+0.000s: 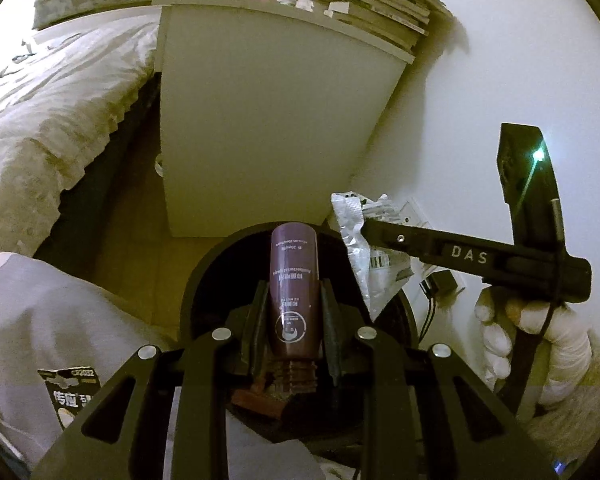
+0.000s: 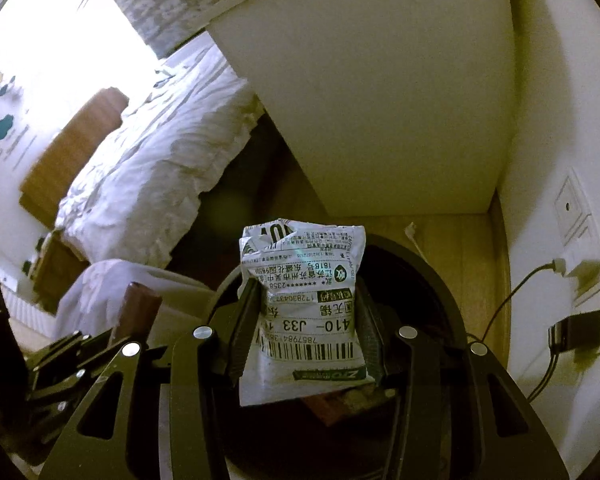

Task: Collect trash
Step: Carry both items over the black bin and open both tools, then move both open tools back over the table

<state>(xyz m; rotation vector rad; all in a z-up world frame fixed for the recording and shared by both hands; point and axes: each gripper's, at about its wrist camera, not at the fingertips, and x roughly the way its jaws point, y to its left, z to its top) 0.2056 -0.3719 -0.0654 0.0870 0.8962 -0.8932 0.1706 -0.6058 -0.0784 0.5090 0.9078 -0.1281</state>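
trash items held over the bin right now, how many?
2. A brown bottle in the left gripper, and a crumpled courier bag in the right gripper, both over the black bin. Its contents are mostly hidden.

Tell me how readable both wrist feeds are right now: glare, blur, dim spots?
Left wrist: dim, yellowish, bottle sharp, bin interior black, green lamp flaring on the right gripper. Right wrist: window blown out upper left, package label crisp, edges fisheye-bent.

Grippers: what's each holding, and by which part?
Left gripper holds the brown bottle by its lower body, near the neck. Right gripper holds the crumpled mailer by its sides.
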